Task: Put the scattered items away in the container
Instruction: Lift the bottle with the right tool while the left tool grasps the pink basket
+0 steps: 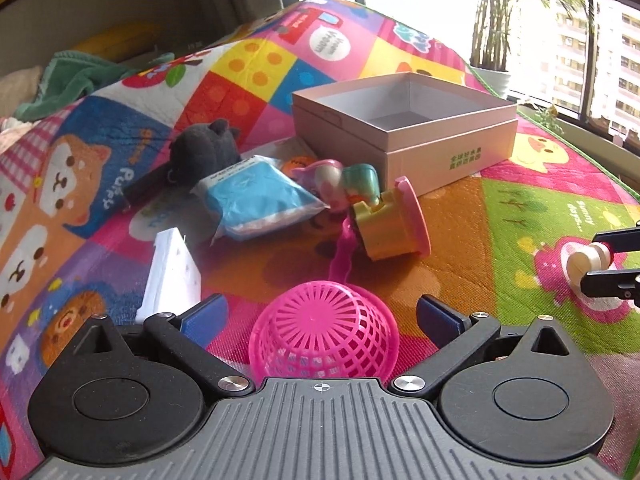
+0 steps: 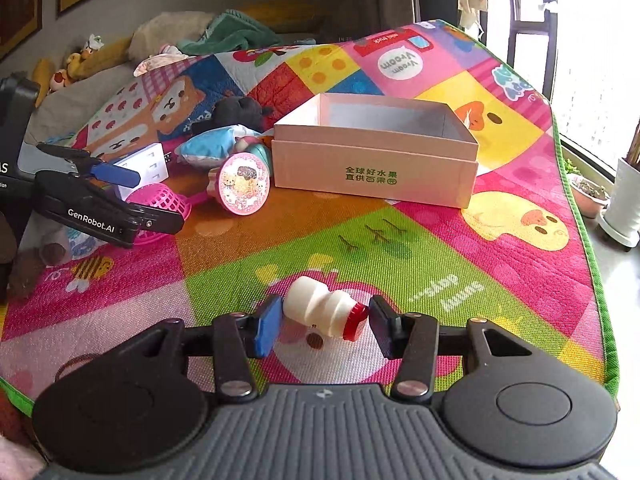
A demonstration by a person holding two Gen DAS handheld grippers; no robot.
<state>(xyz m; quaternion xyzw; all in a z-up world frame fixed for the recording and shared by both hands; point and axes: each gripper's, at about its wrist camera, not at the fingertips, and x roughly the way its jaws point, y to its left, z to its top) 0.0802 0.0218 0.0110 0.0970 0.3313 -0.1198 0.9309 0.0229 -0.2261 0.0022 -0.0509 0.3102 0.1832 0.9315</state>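
An open pink cardboard box [image 1: 404,120] stands on the play mat; it also shows in the right wrist view [image 2: 376,160]. My left gripper [image 1: 320,316] is open, its fingers on either side of a pink mesh strainer [image 1: 324,336] lying dome up. My right gripper [image 2: 326,322] has its pads at both ends of a small white bottle with a red cap [image 2: 324,312] lying on the mat; whether they press on it I cannot tell. Scattered by the box: a yellow cup with a pink lid [image 1: 392,224], a blue packet [image 1: 256,200], a dark plush [image 1: 208,148], a white block [image 1: 172,276].
The colourful play mat [image 2: 400,256] covers the surface; its green edge [image 2: 580,216] runs along the right by a window sill with plant pots [image 2: 624,208]. Towels and soft toys [image 2: 224,36] lie at the far left back. Small pink and teal figures [image 1: 340,180] sit beside the box.
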